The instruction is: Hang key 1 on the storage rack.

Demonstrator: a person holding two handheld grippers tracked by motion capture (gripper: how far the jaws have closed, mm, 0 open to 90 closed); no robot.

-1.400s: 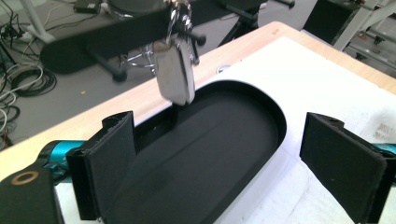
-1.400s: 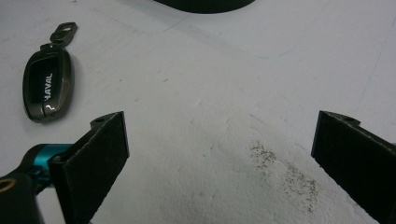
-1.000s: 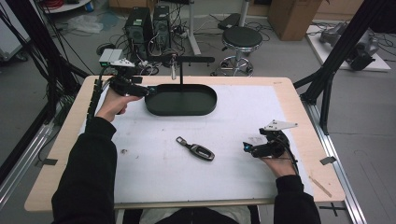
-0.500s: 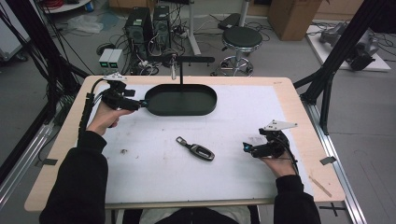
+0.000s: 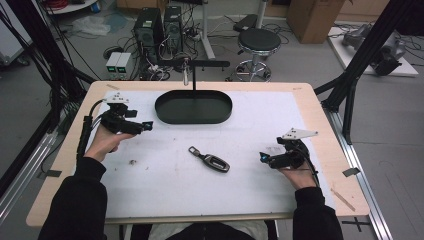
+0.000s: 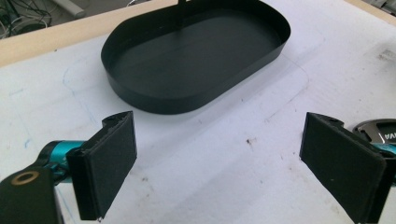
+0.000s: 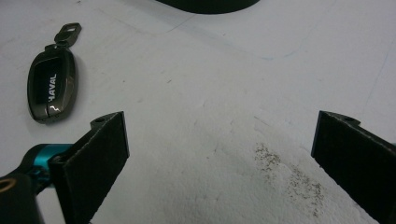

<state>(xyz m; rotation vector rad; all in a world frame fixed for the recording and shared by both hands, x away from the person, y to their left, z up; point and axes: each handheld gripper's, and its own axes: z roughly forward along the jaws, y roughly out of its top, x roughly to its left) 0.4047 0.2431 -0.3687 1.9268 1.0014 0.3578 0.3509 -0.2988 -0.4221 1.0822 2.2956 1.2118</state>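
White covering spreads over most of the table (image 5: 280,200), with bare wood showing along its edges. On the far half I see the black oval tray (image 5: 194,106), an upright post rising at its far rim, and through my left gripper view its inside (image 6: 187,60) looks bare. My left gripper (image 5: 148,125) sits near the tray's left end, jaws spread wide with nothing between the pads (image 6: 109,163). My right gripper (image 5: 262,158) is on the table's right side, well apart from the tray, jaws likewise spread and holding nothing. Between the two grippers lies the car key (image 5: 210,160), flat on the white covering, its dark face reading HAVAL in the right gripper view (image 7: 50,86).
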